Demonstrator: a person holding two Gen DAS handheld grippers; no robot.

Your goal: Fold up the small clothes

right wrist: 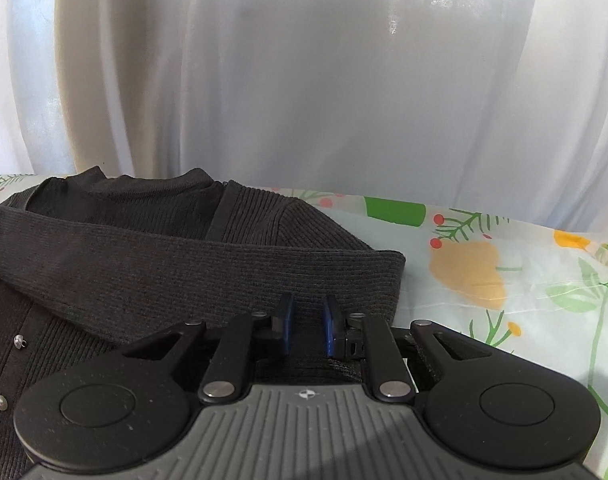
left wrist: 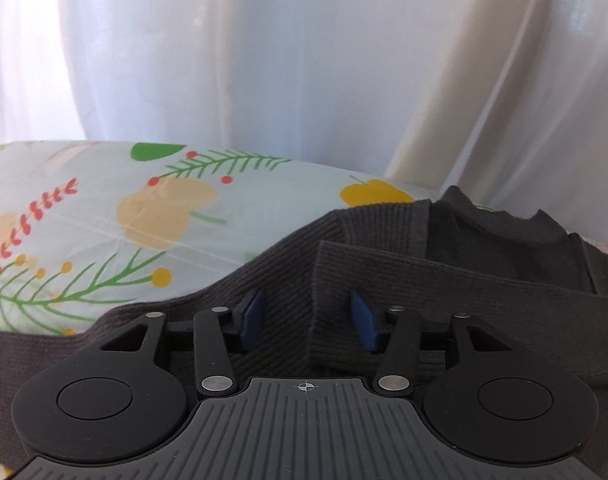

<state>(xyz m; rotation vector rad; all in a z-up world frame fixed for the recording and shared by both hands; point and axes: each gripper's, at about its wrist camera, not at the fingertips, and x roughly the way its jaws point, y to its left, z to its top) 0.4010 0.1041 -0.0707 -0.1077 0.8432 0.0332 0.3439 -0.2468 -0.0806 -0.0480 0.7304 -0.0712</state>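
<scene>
Cardigan (right wrist: 163,264) is being folded on the cloth (left wrist: 83,216): sleeves already crossed, body remaining; left gripper (left wrist: 308,316) gaping, empty, right gripper (right wrist: 308,324) narrowed, grip unclear.

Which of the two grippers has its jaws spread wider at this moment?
The left gripper: its blue pads stand far apart over the dark cardigan's folded sleeve. The right gripper shows only a narrow gap between its pads, with knit fabric in it.

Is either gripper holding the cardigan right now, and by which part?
Left gripper: open, holding nothing. Right gripper: pads nearly closed over the dark cardigan; actual grip cannot be told.
</scene>
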